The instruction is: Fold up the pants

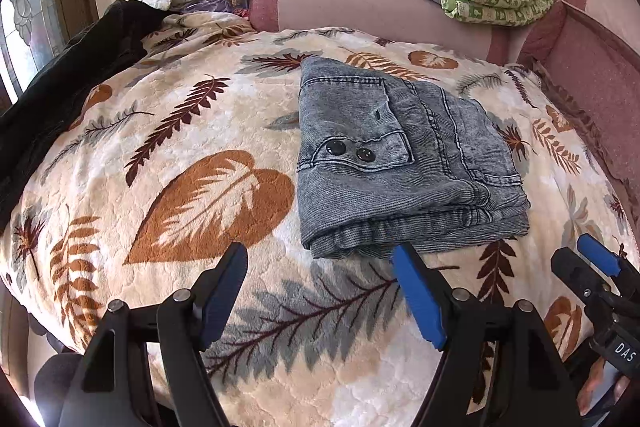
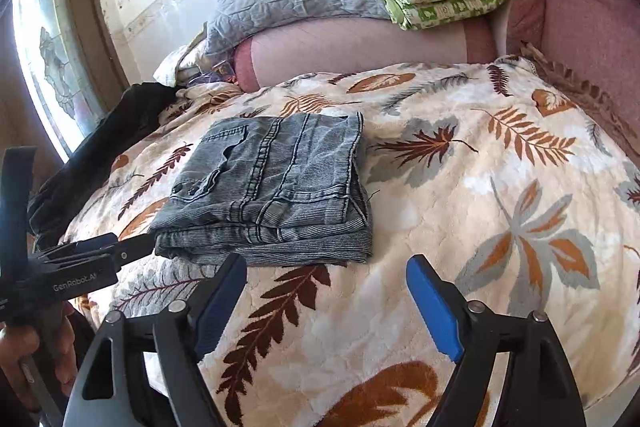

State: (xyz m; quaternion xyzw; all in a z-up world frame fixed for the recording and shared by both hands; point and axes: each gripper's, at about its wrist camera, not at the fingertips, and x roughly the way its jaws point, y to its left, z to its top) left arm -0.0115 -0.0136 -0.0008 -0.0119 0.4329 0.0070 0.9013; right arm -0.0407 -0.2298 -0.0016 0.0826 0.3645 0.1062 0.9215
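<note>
Your pants (image 1: 404, 163) lie folded into a thick, roughly square packet of grey washed denim on the leaf-print blanket (image 1: 200, 155), just right of centre in the left wrist view and left of centre in the right wrist view. Judge them as soft but weighty: several stacked layers of denim that will sag and slide apart if you lift by one layer only, though the cloth itself is not slippery and nothing here is fragile. If you need to move or tidy the packet, take it at the thick folded edge nearest you, low in the frame, pinching all layers together, one tong near each corner. Your left gripper (image 1: 320, 291) sits at the bottom of its frame, angled down at the blanket, jaws spread wide with nothing between them; its right finger tip is just short of the packet's near edge. Your right gripper (image 2: 326, 301) is likewise low in its frame, tilted down, jaws wide apart and empty, over bare blanket just below the packet's lower right corner. The fold looks finished from here.
</note>
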